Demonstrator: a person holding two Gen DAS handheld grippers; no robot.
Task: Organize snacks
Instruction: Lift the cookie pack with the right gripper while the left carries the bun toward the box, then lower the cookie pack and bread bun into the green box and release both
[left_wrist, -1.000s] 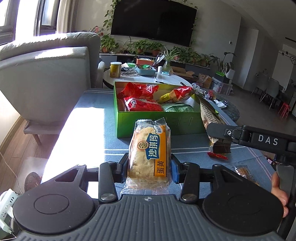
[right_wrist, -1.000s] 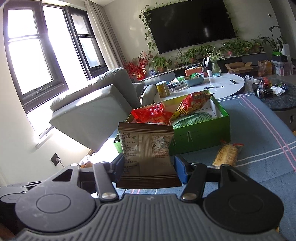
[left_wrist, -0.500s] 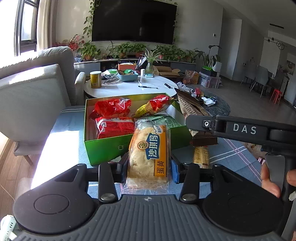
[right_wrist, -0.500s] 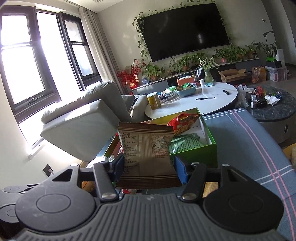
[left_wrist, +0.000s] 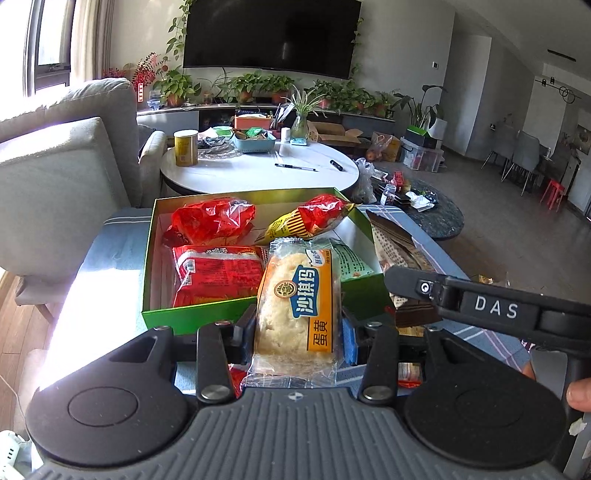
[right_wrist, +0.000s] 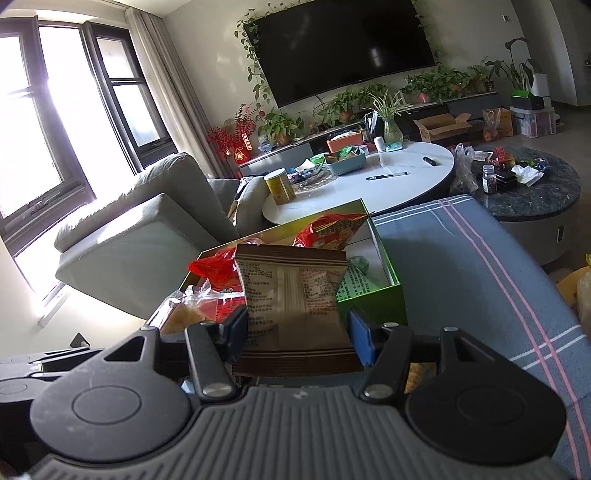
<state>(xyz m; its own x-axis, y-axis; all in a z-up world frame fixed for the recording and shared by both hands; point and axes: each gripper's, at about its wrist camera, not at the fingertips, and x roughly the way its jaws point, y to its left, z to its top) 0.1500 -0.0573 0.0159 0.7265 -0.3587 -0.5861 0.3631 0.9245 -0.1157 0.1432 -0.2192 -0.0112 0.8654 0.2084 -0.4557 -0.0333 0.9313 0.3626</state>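
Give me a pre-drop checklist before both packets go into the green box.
1. Left gripper shut on the yellow cake packet: ok.
2. Right gripper shut on the brown packet: ok.
3. Green box open, no lid over it: ok.
4. Free floor in the box: not ok on the left, where red packets fill it; white floor shows at the right.
5. Grippers apart: not ok, the right one crosses close beside the left in the left wrist view.
6. Packets past the near wall: cannot tell.
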